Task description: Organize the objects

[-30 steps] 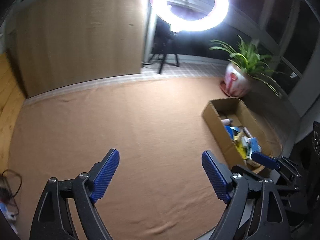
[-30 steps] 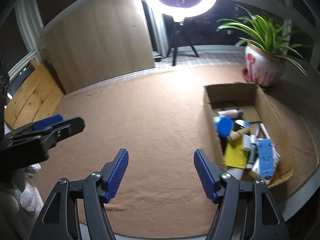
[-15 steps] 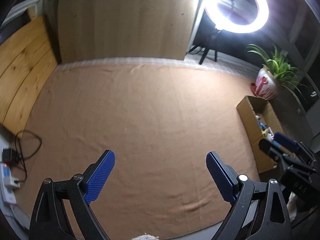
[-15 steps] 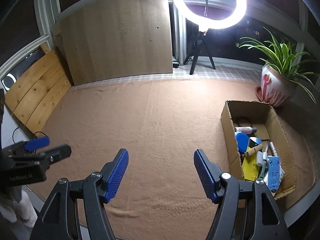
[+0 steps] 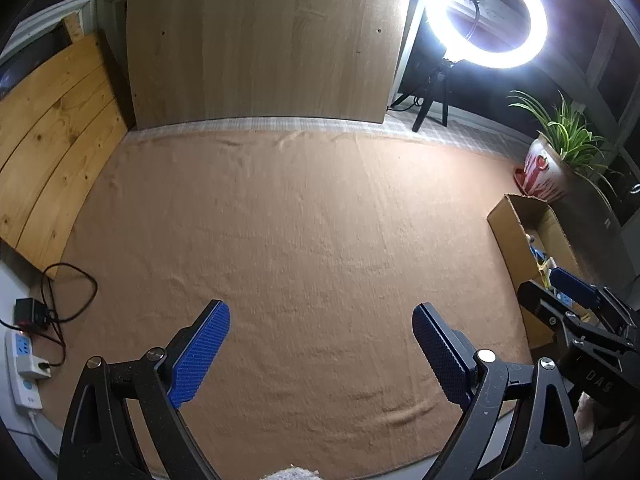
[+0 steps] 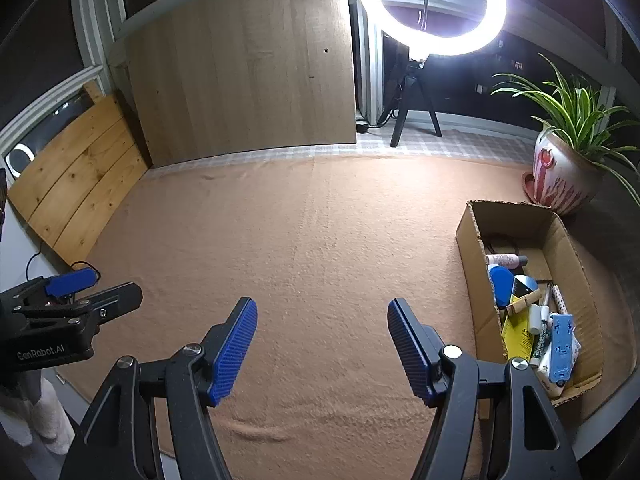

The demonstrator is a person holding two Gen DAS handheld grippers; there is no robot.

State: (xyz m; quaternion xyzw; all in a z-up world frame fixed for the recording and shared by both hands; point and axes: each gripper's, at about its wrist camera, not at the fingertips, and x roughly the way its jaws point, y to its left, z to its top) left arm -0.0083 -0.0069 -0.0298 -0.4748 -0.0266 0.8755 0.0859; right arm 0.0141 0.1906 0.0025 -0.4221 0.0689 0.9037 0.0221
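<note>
A cardboard box (image 6: pixel 472 236) sits at the right of the brown cloth (image 6: pixel 312 240); it also shows in the left wrist view (image 5: pixel 506 232). It holds several small things: a pink bottle (image 6: pixel 506 259), a blue lid (image 6: pixel 502 283), a yellow card (image 6: pixel 516 338), a marker (image 6: pixel 543 334) and a blue flat piece (image 6: pixel 560 350). My left gripper (image 5: pixel 320 324) is open and empty above the cloth's near edge. My right gripper (image 6: pixel 322 320) is open and empty, left of the box. Each gripper shows in the other's view: the right one (image 5: pixel 568 296), the left one (image 6: pixel 84 288).
A ring light (image 6: pixel 432 4) on a tripod stands at the back. A potted plant (image 6: pixel 564 176) stands behind the box. A wooden board (image 6: pixel 244 68) leans at the back and wooden planks (image 5: pixel 48 128) at the left. A power strip (image 5: pixel 24 360) with cables lies at the near left.
Both grippers have pulled back and risen, so more of the cloth shows. The left view has swung left, away from the box. Both stay open and empty.
</note>
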